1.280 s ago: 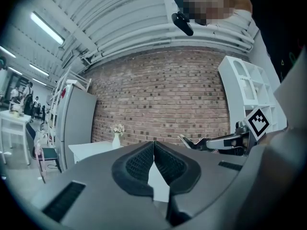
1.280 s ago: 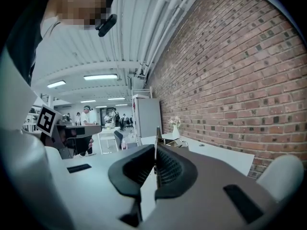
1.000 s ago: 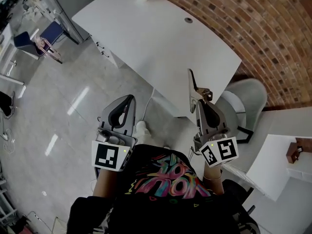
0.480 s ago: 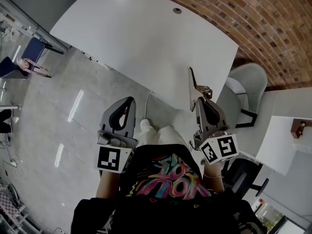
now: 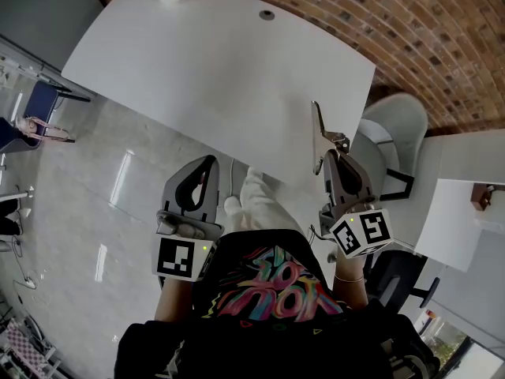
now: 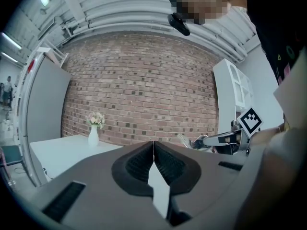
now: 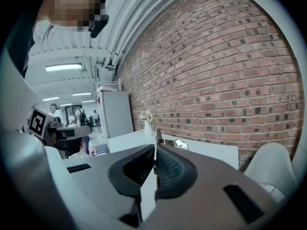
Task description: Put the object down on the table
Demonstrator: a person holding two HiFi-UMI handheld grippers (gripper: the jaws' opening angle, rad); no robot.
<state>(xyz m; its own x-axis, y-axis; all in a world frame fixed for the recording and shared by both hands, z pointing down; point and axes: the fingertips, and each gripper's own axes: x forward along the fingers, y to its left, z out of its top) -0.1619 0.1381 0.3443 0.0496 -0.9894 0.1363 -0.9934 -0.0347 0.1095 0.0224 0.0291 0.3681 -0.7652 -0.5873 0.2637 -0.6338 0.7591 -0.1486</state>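
Tongs (image 5: 321, 127), metal, were clamped in the right gripper (image 5: 332, 158) by the end nearest the person. The gripper's jaws pressed on the thin steel from both sides. The tongs' 2 arms lay close together with only a narrow gap toward the tips, and nothing was caught between them. Tips pointed away from the person, out over the near right edge of the white table (image 5: 197, 69). Contact with the tabletop could not be made out.

Left gripper (image 5: 208, 161) was well apart from the right, over grey floor just short of the table's near edge. Its jaws were closed tip to tip, empty.

1 white vase (image 6: 93, 138) with flowers stood at the table's far corner. Pale chair (image 5: 401, 129) sat right of the table, with the brick wall (image 5: 450, 38) beyond.
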